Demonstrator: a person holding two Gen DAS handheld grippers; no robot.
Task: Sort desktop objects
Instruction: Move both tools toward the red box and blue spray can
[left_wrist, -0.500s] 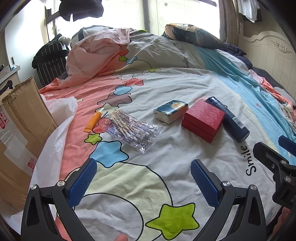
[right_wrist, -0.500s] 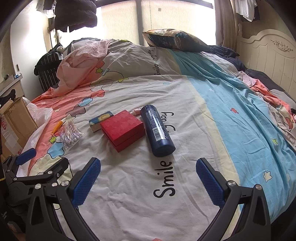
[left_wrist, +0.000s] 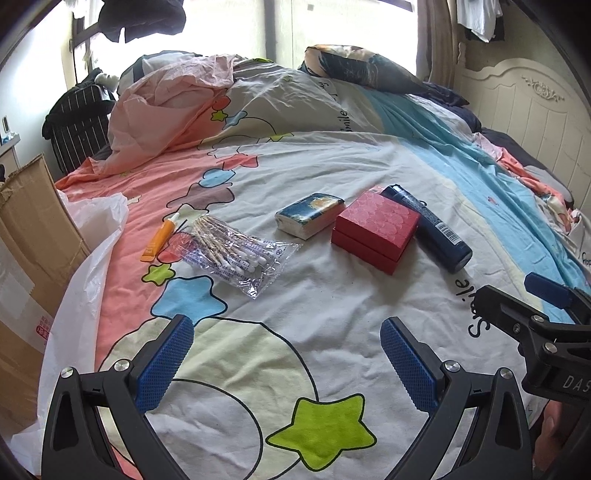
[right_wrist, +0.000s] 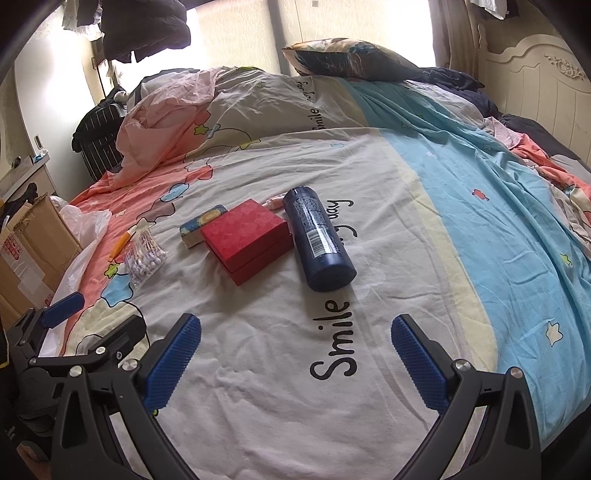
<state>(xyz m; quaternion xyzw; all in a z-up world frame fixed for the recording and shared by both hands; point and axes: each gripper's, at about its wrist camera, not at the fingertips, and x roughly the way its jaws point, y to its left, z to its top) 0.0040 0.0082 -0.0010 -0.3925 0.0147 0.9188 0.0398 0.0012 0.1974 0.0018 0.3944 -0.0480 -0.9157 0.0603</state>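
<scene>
Both my claws released, nothing gripped: left claw (left_wrist: 286, 363) and right claw (right_wrist: 295, 360) over the bed quilt (right_wrist: 369, 177). In a row on it: orange tube (left_wrist: 159, 236), cotton swab bag (left_wrist: 236, 254), tissue pack (left_wrist: 309, 215), red box (right_wrist: 248, 239) touching the blue bottle (right_wrist: 318, 240).

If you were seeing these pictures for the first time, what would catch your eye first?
Probably the red box mid-bed, with the dark blue bottle lying against its right side. Left of them, a bag of cotton swabs lies beside an orange tube on the cartoon bedspread.
</scene>
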